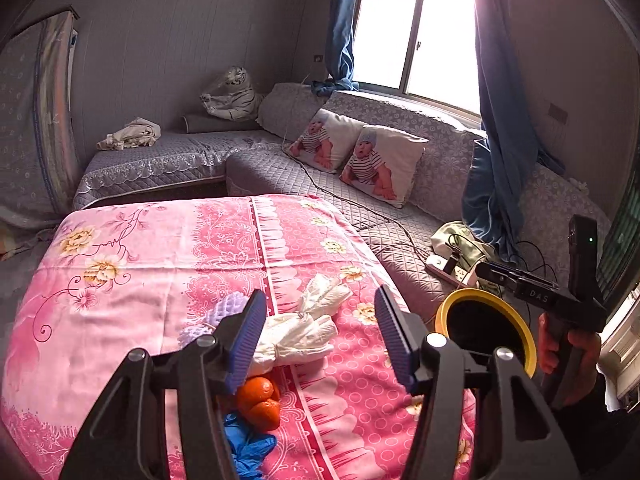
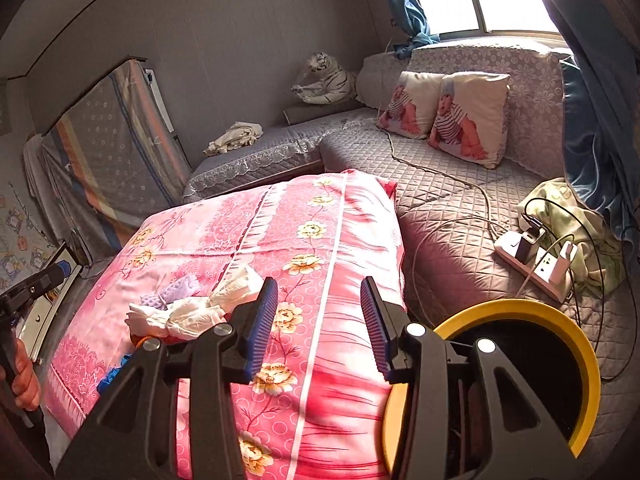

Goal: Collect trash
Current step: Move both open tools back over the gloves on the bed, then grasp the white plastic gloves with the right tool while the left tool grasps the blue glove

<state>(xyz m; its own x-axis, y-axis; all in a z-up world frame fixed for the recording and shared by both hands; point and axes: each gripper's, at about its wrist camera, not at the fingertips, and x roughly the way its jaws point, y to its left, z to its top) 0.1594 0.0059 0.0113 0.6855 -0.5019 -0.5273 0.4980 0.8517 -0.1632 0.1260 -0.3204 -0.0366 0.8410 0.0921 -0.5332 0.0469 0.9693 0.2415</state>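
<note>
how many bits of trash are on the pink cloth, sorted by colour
White crumpled tissue wads: 2
Purple knobbly piece: 1
Orange peel pile: 1
Blue glove: 1
Total: 5, all lying near each other on the pink cloth, none yet in the yellow-rimmed bin.

Two hand-held grippers, both of black plastic. On the left gripper (image 1: 320, 336), ribbed blue pads (image 1: 246, 336) and round silver screws on the angular finger arms. Same build on the right gripper (image 2: 318, 324). From the side (left wrist view): pistol-like handle, small green light, white letters "DAS". Dark sleeve (image 1: 600, 428) at the wrist.
</note>
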